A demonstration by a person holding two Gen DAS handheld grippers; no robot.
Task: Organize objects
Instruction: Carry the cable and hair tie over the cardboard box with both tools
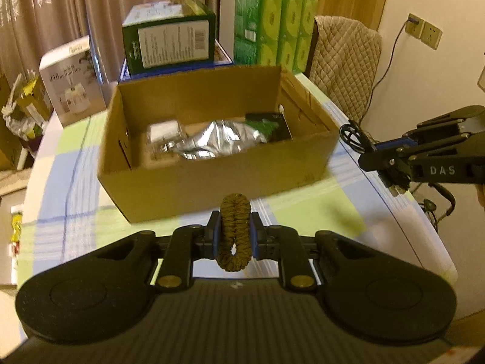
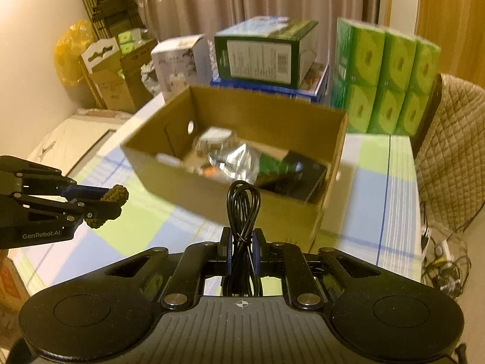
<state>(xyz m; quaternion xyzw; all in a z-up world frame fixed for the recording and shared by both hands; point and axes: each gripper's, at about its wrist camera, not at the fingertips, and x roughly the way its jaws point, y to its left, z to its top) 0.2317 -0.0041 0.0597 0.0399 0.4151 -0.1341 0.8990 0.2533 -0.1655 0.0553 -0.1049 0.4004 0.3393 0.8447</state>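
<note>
The cardboard box stands open-topped; its near wall blocks level entry. Stacked cartons and tissue packs wall off the far surface.

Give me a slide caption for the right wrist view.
Right gripper clamps a coiled black cable before the open cardboard box; left gripper holds a braided loop.

A table under a green, blue and white checked cloth carries an open cardboard box. Behind the cardboard box stand a white carton, a blue box and green tissue packs.
</note>
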